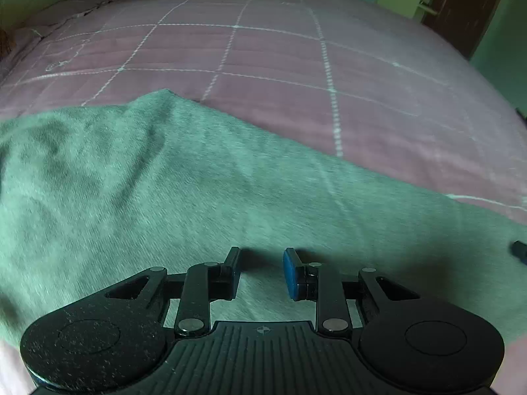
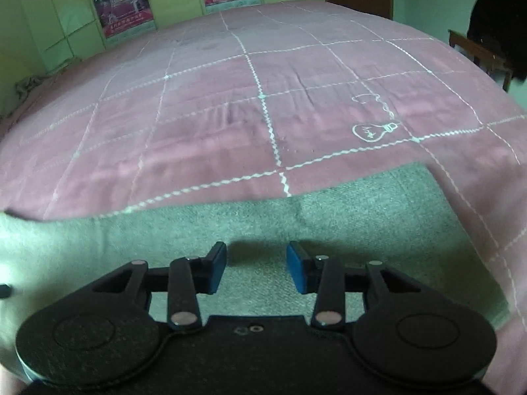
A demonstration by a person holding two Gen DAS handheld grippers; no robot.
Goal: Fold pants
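Left wrist view: left tool (image 1: pixel 262 271) sits low centre of frame, fingers spread w/ a clear gap, nothing pinched. Blue pads (image 1: pixel 291 275) hang just above the fabric; contact can't be told. Pants (image 1: pixel 164 197), grey-green fuzzy cloth, fill the lower and left part of frame, top edge running diagonally from upper left down to the right edge. A low crease shows at upper left of the cloth. Beyond it the bed (image 1: pixel 280 65) w/ pink quilted cover, white stitched grid lines. Dark door (image 1: pixel 467 6) at upper right. A small dark tip pokes in at the right edge, too little visible to say what it is.

Right wrist view: right tool (image 2: pixel 257 270) low centre, fingers spread a bit wider, nothing between them, shadow falling on cloth right under. Pants (image 2: pixel 329 227) lie as a band across the lower half of frame, ending at the right in a rounded edge. Pink bed cover (image 2: pixel 214 115) above, w/ a white stitched gourd motif (image 2: pixel 374 130) at mid right. Posters (image 2: pixel 122 3) on the wall at upper left. Dark chair (image 2: pixel 487 52) at upper right.
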